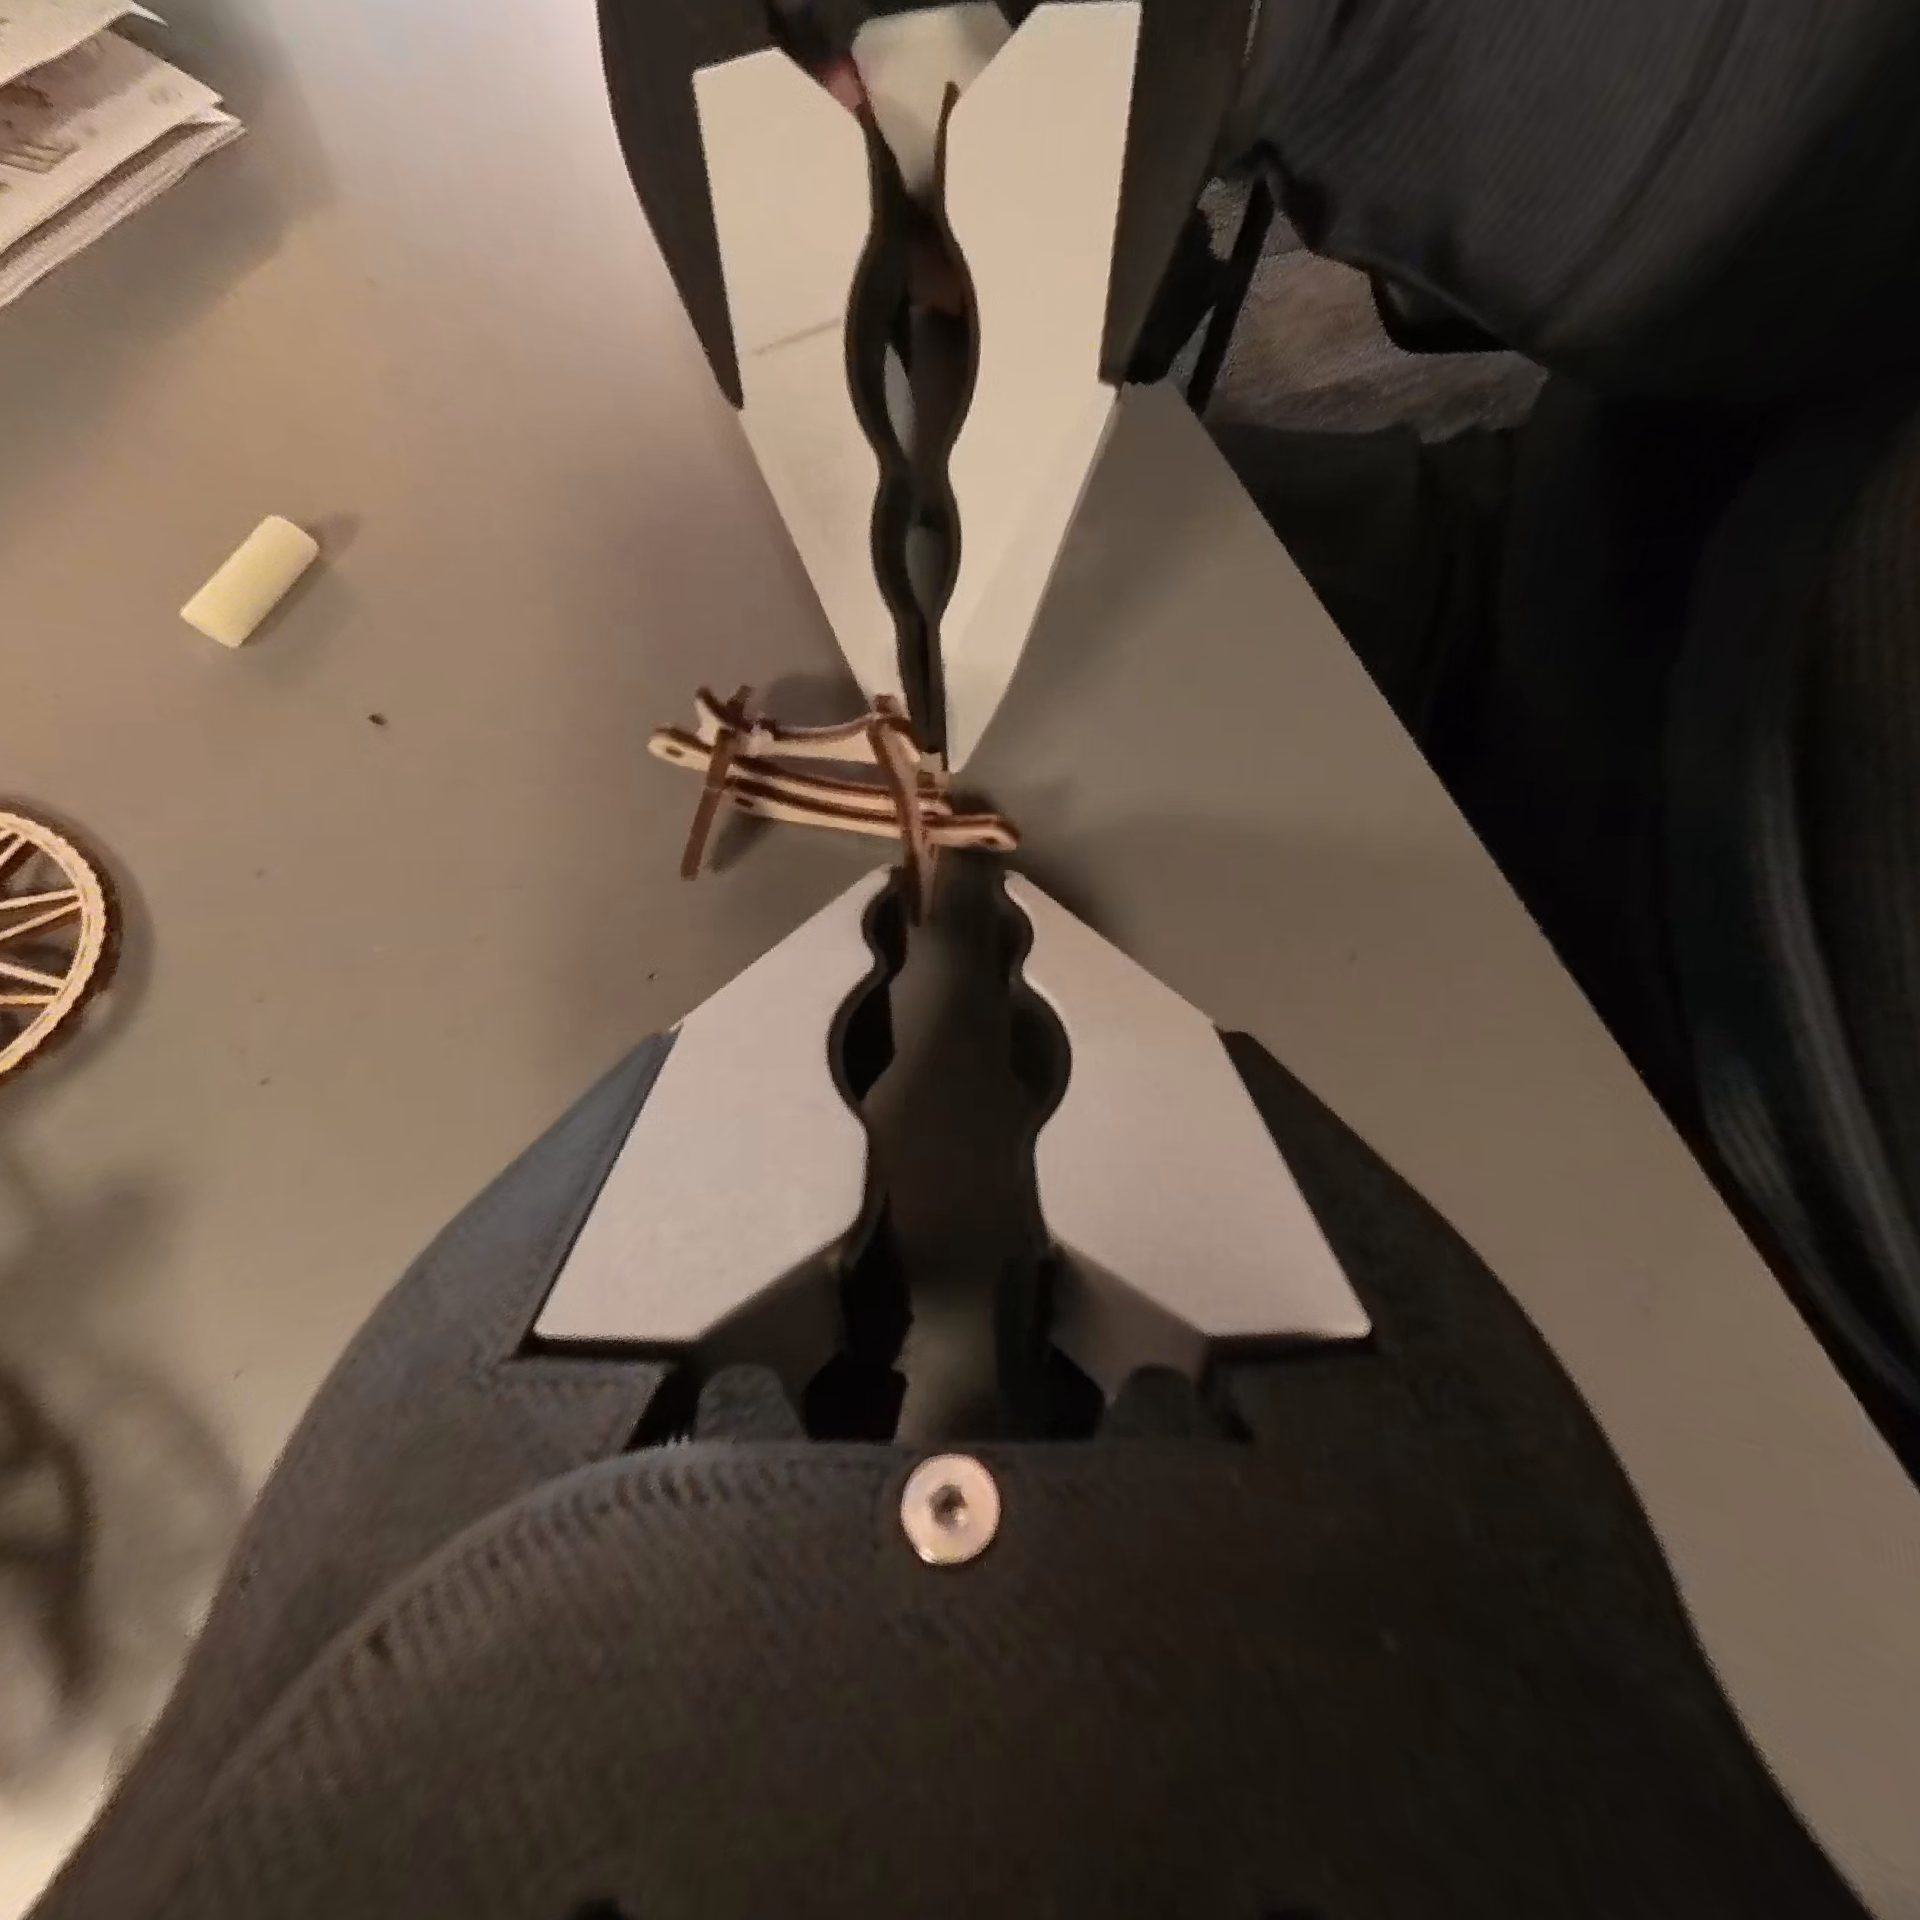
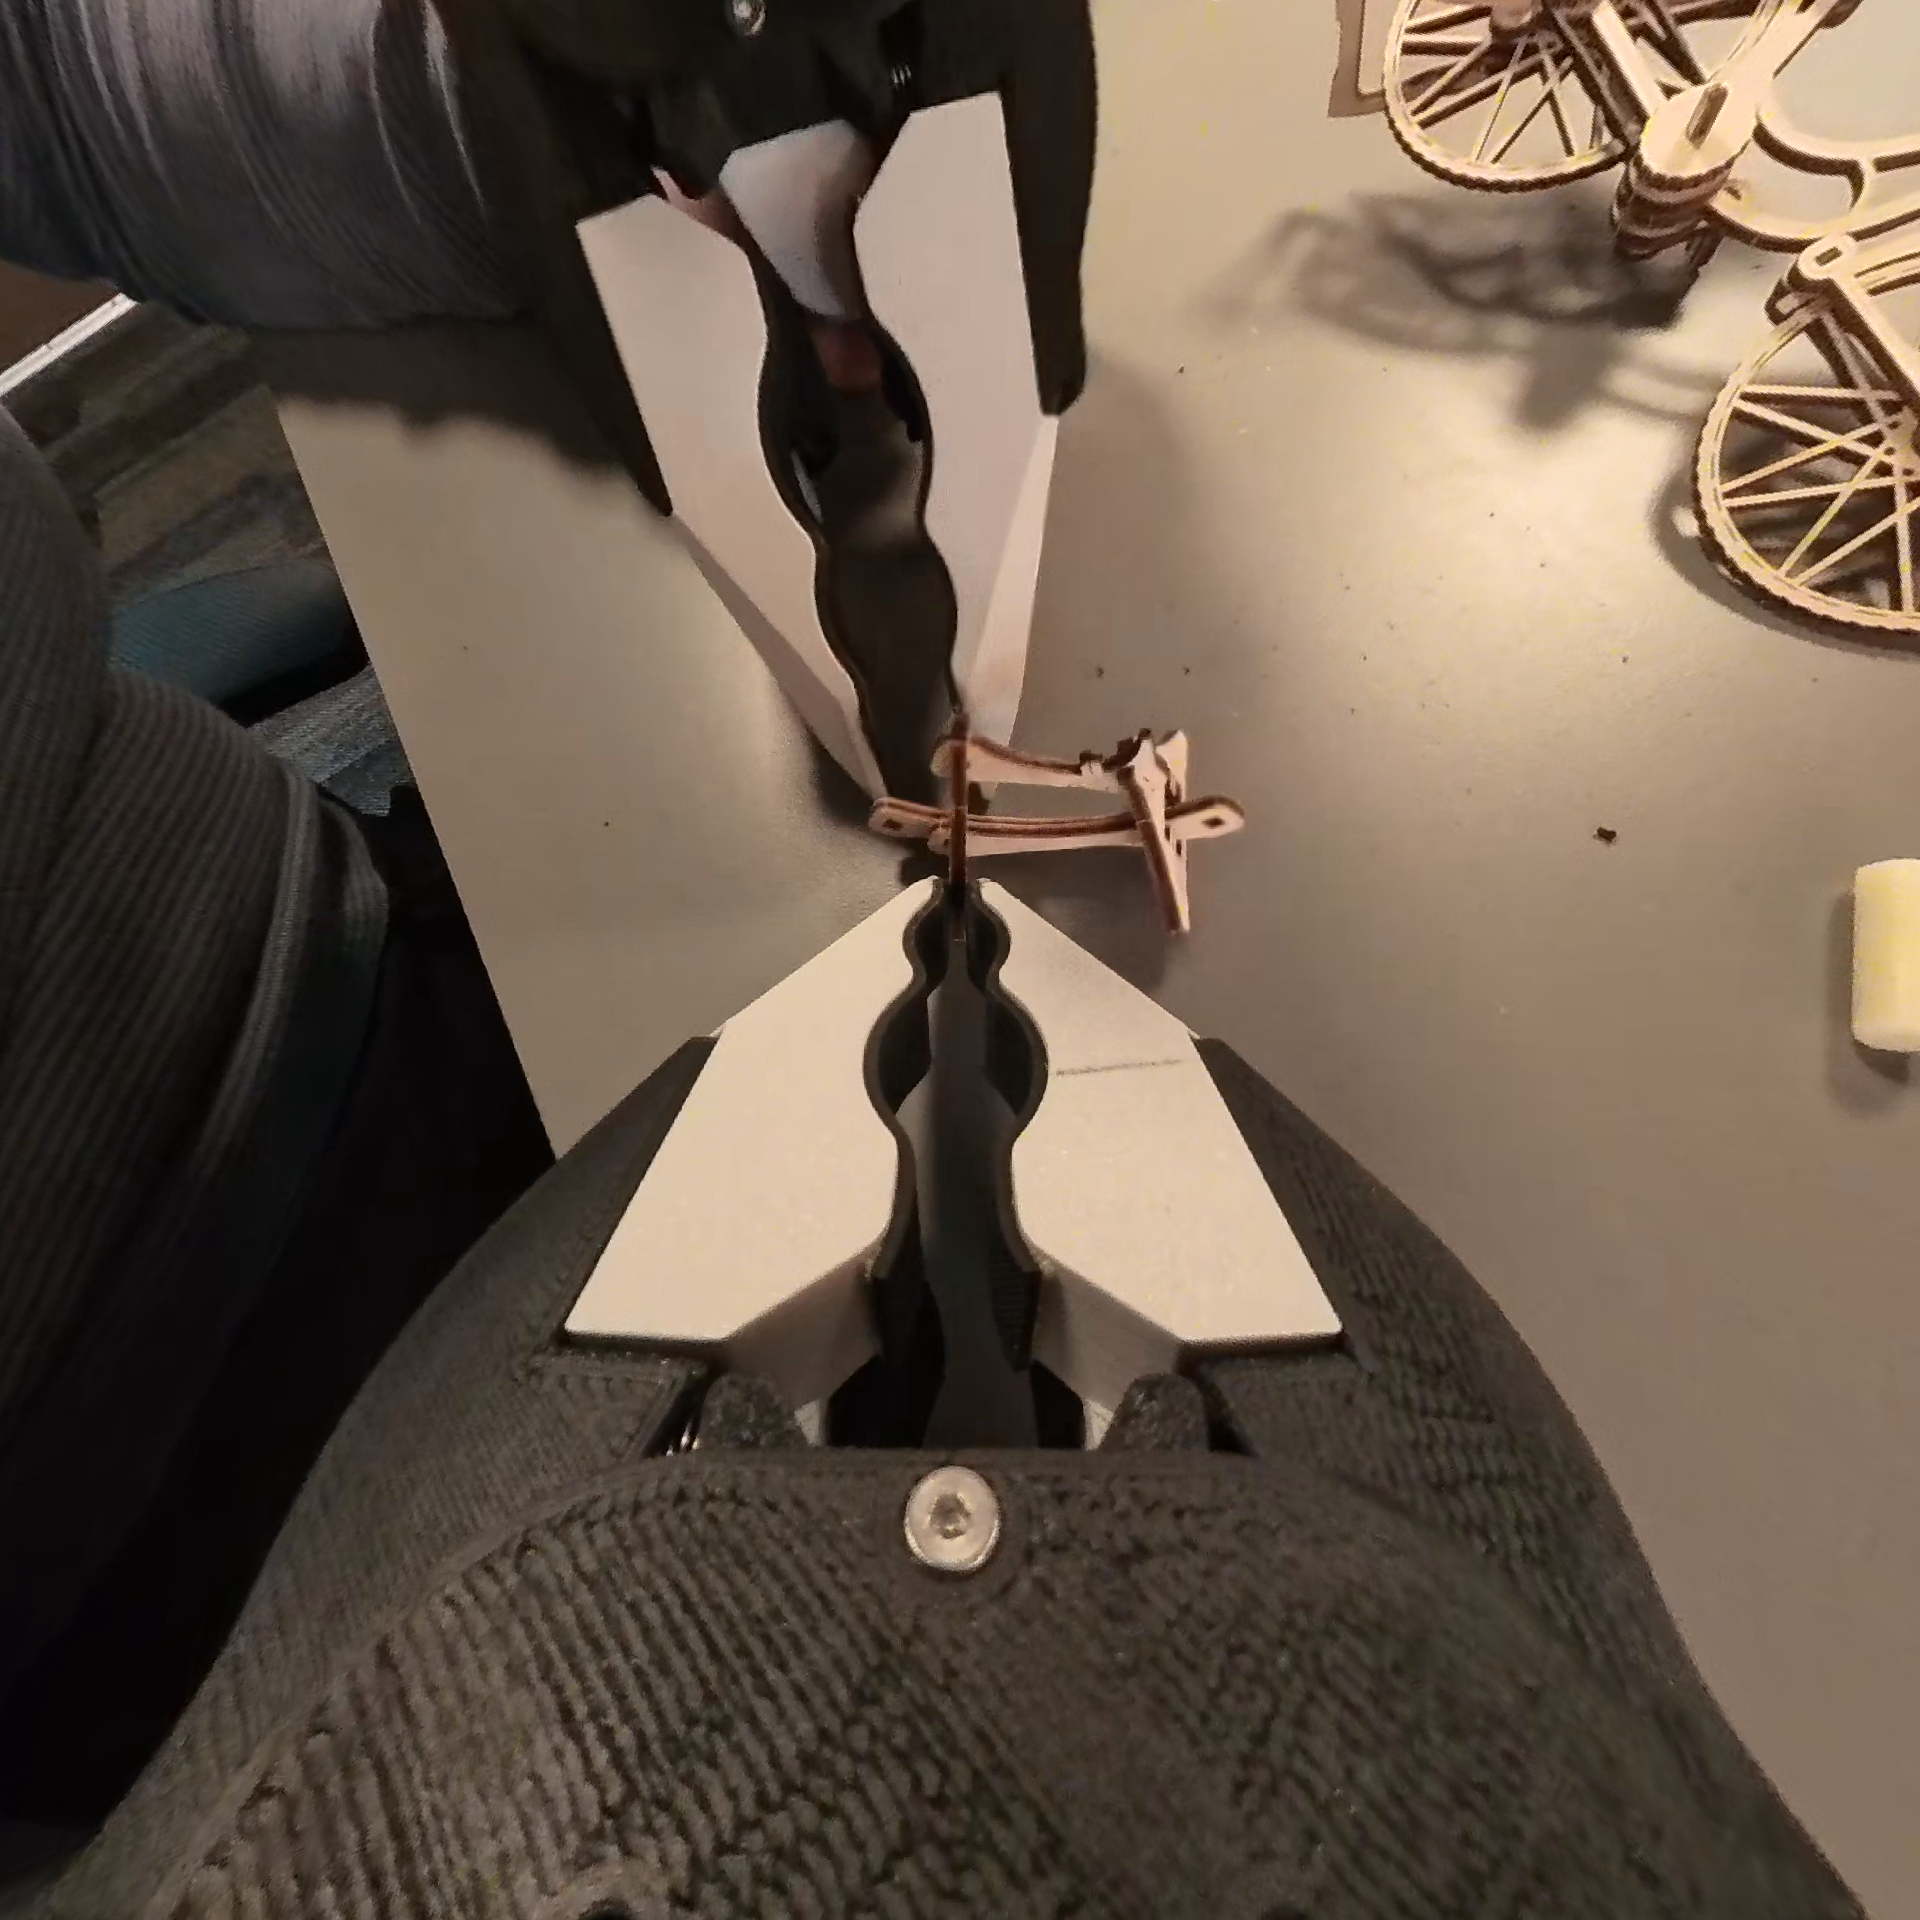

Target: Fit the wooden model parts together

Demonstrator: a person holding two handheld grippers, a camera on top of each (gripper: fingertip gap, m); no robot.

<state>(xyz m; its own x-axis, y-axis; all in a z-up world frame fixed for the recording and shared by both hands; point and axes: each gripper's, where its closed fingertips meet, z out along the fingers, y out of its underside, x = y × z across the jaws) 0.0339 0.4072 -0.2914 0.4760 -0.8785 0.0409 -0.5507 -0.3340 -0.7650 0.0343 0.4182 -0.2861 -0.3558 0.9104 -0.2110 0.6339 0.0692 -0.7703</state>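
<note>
Both grippers, L (image 1: 925, 883) & R (image 2: 951, 883), clamp wooden subassembly (image 1: 821, 790); wheels (image 2: 1829, 478), foam roll (image 1: 249, 584) nearby.

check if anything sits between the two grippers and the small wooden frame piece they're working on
Nothing visible does. The left gripper and the right gripper meet the small wooden frame assembly from opposite sides, both shut on its crosspiece near the table edge. The pale cylinder and spoked wheel model lie off to the side.

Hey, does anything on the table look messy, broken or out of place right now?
Nothing looks broken. Only small dark specks lie scattered on the table, likely wood crumbs. The wooden assembly looks intact between both tools.
</note>
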